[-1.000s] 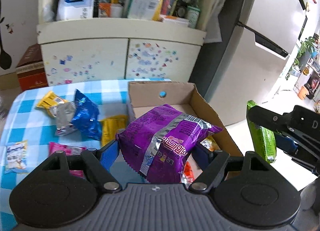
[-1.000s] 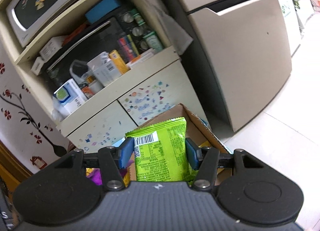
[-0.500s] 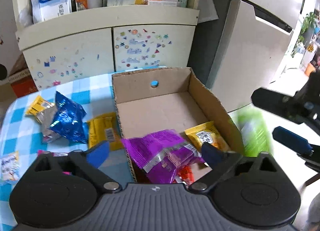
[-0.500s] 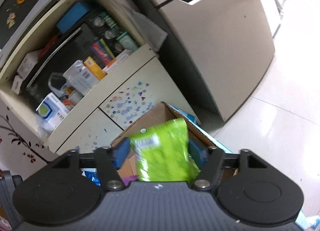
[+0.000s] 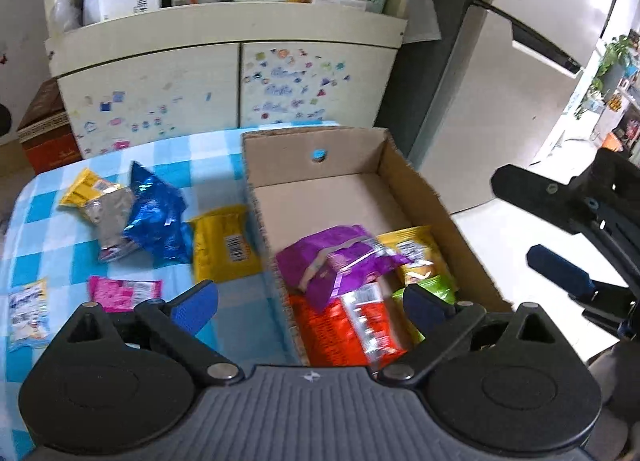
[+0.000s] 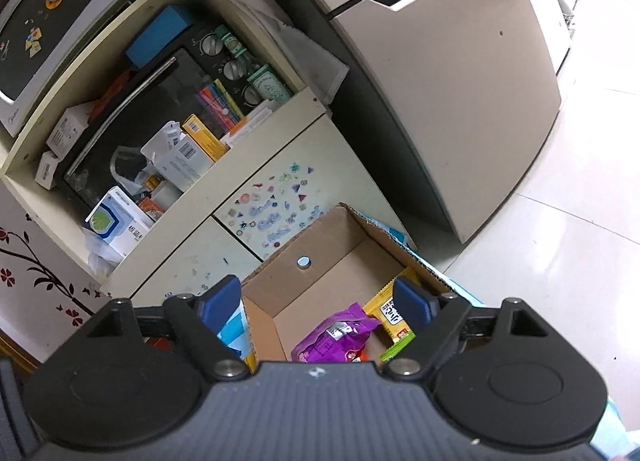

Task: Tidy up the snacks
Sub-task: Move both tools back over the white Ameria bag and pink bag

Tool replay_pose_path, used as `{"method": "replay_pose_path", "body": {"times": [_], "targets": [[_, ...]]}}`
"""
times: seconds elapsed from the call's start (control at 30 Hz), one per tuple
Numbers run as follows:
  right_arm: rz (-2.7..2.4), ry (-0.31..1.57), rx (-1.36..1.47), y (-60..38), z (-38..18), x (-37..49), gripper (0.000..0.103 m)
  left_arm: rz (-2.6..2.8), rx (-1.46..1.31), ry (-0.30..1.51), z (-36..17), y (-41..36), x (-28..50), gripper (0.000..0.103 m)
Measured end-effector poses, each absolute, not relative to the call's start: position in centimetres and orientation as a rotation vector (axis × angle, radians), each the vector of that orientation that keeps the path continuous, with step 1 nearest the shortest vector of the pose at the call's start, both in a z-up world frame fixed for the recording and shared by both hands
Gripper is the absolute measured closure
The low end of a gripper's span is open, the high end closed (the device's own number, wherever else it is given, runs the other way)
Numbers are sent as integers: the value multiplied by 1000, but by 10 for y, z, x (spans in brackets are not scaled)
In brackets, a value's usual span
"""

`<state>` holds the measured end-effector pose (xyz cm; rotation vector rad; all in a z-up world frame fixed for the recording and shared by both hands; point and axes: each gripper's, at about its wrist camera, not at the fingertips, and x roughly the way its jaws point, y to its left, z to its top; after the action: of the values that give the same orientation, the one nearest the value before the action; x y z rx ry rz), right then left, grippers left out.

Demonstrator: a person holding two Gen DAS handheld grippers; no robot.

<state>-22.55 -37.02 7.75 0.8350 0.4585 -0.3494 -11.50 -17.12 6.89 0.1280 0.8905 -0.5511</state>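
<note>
Now both jaws open, empty, four packets [image 5: 336, 261] in box [image 5: 420, 197], six on table [image 5: 24, 237].

My left gripper [image 5: 310, 303] has a grey ribbed body with a small white mark at its front edge, two round black housings, black link arms on silver pivot screws and blue pads [image 5: 196, 305]. My right gripper [image 6: 318, 299] is built the same; from the left camera its black arm shows small screws
</note>
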Motion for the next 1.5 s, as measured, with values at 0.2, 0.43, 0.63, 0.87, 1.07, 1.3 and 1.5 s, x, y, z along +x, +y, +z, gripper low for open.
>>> {"method": "replay_pose_path", "body": {"times": [0.2, 0.43, 0.63, 0.87, 1.07, 1.3, 1.5], "targets": [[-360, 505, 819, -363, 72, -219, 19, -504, 101, 907, 70, -145, -110, 2], [-313, 547, 799, -353, 67, -210, 19, -430, 92, 921, 68, -114, -102, 2], [-260, 558, 703, -337, 70, -201, 19, -388, 107, 921, 70, -80, -89, 2], [-179, 579, 567, -309, 73, -192, 18, -307, 111, 948, 70, -34, -67, 2], [-117, 583, 497, -290, 74, -189, 18, -239, 71, 981, 66, 8, -44, 2], [-43, 611, 453, -267, 70, -183, 18, -198, 25, 1009, 57, 43, -18, 2], [45, 640, 412, -244, 64, -176, 18, -171, -40, 1061, 37, 59, -3, 2]]}}
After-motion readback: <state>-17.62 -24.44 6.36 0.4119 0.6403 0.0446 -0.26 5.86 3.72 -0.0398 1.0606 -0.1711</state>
